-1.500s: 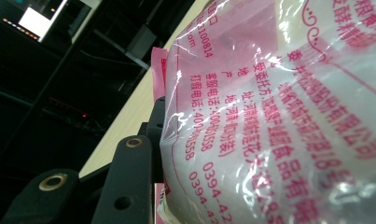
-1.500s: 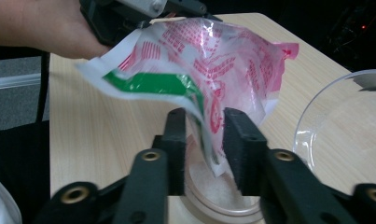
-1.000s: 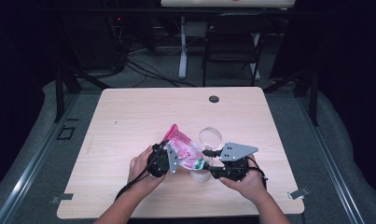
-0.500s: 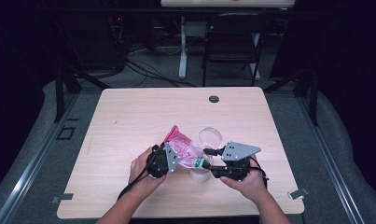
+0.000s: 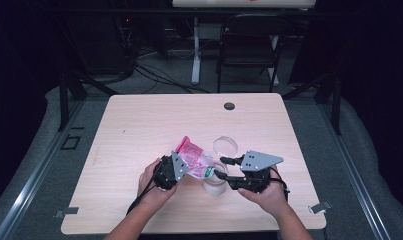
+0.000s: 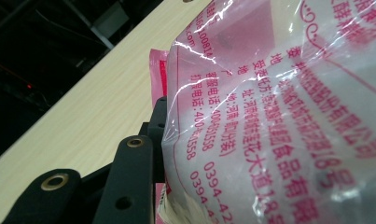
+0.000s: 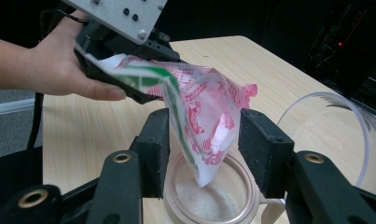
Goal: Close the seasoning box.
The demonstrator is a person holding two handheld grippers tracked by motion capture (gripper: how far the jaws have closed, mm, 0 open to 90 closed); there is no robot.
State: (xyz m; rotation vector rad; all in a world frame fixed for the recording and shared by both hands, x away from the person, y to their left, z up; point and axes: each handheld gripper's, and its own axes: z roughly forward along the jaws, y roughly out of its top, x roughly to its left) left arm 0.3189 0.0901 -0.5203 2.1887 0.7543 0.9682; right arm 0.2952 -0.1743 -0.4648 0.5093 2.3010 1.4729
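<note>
Left tool [image 5: 175, 169] clenched on tilted bag [image 7: 199, 109], corner down to pour into jar [image 7: 209, 196]; right tool [image 7: 202, 144] released, straddling bag.

Both forearms enter from the bottom edge of the high view and meet near the lower centre of the frame. The left hand [image 5: 150, 181] wraps around the left gripper [image 5: 175, 167], which points to the right and a little upward. Its jaws are closed on the pink printed bag [image 5: 194, 159]; in the left gripper view one black jaw presses against the plastic. The right hand [image 5: 269, 194] holds the right gripper [image 5: 223, 167], pointing left toward the other one. Its jaws stand apart, one on each side of the bag's hanging corner.
</note>
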